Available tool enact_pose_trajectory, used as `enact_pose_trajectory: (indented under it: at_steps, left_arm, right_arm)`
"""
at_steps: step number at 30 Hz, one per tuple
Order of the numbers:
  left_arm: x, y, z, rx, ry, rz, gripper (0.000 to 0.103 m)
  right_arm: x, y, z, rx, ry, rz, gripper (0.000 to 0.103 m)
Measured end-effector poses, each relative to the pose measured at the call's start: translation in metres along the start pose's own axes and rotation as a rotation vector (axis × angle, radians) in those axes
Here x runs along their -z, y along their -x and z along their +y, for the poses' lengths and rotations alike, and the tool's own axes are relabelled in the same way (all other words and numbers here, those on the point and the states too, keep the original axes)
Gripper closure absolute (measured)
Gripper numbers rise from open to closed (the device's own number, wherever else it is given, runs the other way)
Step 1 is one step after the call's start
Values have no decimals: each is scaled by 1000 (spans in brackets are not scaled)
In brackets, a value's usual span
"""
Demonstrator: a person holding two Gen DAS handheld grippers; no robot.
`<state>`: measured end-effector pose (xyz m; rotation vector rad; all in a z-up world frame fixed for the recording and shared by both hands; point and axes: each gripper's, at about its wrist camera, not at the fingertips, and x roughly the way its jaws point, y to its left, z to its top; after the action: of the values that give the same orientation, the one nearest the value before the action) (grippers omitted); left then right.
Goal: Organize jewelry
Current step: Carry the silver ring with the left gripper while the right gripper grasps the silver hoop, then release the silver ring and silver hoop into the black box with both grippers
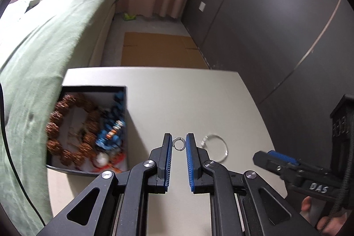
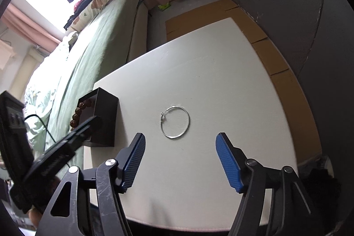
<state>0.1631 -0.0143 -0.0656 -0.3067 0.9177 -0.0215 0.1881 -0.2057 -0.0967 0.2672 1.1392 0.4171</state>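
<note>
Ring (image 1: 179, 144) pinched in left claw (image 1: 179, 143) shows only in left view.

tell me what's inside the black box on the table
In the black box: a brown beaded bracelet, a blue beaded piece, and something white and red-orange at the near corner. The view is blurred, and anything beneath them is covered.
</note>
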Motion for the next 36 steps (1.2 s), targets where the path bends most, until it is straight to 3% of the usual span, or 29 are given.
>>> enact_pose_trajectory:
  at_steps: [8,18,22,29,32,36]
  left_arm:
    - [-21,7,35,-3,64,-40,90]
    - [-32,8,70,2,142,-46,90]
    - [-30,15,78,-4,161,-51,90]
    - [-24,27,86,-17,180,-60,90]
    - [-22,32,88,-24,191,-58,90]
    - [-19,40,87,-28,188,-71,90]
  right_arm:
    - [-11,-36,17,-9,8,36,59]
    - [-23,-90,34,24,2,111,67]
    - [-23,-94,46,105,38,85,73]
    - [-8,-102,86,332,240,47,77]
    - [-7,-99,88,317,247,52,97]
    - [-8,-91,71,209,174,85,99]
